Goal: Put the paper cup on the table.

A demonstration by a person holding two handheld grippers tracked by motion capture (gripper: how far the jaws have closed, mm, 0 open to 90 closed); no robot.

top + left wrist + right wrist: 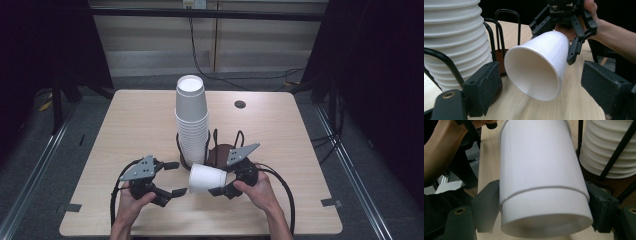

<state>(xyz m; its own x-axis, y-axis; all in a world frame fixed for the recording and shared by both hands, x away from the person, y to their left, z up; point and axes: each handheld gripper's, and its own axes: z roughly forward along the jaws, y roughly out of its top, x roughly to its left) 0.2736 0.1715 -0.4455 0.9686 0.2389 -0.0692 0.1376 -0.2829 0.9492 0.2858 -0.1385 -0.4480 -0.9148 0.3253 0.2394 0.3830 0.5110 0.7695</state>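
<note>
A tall stack of white paper cups (191,117) stands in a black wire holder (215,140) on a brown base at the table's middle. My right gripper (214,181) is shut on a single white cup (206,178), held sideways just in front of the holder. In the right gripper view the cup (539,165) sits base-first between the pads (486,207). Its open mouth (531,72) faces my left gripper (175,178), which is open with the rim just ahead of its fingers (484,87), not touching. The stack (454,37) is at the left of that view.
The wooden table (135,115) has a round cable hole (240,104) at the back right. Tape marks sit at the front corners (330,202). Dark curtains flank both sides and cables run on the floor behind. The wire holder's uprights (616,152) stand close to the held cup.
</note>
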